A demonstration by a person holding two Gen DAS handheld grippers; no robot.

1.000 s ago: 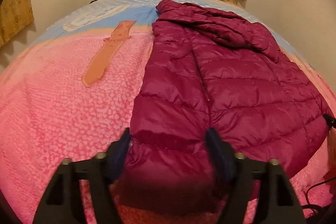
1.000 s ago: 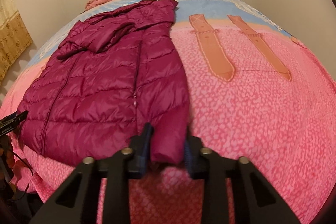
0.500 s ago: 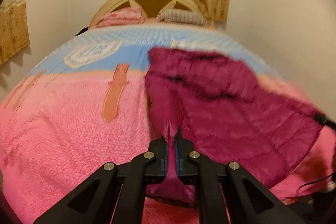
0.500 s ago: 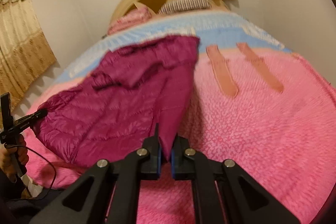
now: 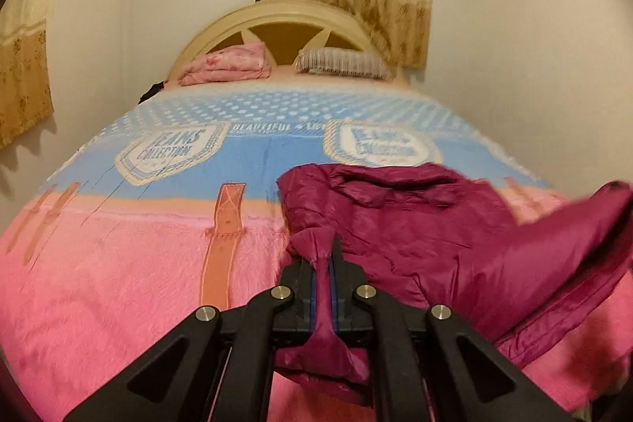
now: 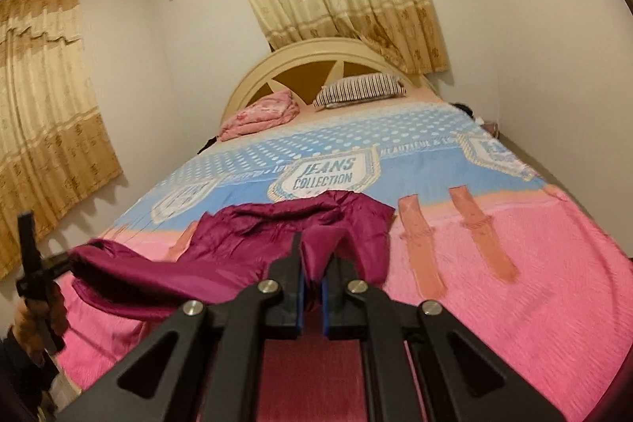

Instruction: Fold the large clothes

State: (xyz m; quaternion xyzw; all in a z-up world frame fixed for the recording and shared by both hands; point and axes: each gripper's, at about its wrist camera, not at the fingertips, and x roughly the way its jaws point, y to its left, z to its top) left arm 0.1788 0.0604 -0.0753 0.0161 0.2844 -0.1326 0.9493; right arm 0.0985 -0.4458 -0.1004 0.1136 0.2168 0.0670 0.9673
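A maroon puffer jacket (image 5: 415, 224) lies lengthwise on the bed, hood end toward the headboard. My left gripper (image 5: 322, 256) is shut on one bottom corner of its hem, and maroon fabric bunches out between the pads. My right gripper (image 6: 314, 260) is shut on the other bottom corner of the jacket (image 6: 277, 224). Both corners are held up off the blanket, and the hem sags between them. In the right wrist view the left gripper (image 6: 65, 262) shows at the far left, held by a hand (image 6: 37, 311).
The pink and blue blanket (image 5: 99, 263) covers the whole bed. A folded pink quilt (image 5: 229, 64) and a striped pillow (image 5: 340, 62) lie by the cream headboard (image 5: 285, 14). Curtains (image 6: 43, 129) hang on both walls. A wall stands close on the right side.
Both grippers closed on the jacket's bottom corners and rose, lifting the hem off the blanket. The jacket's lower half now hangs slack instead of lying flat.
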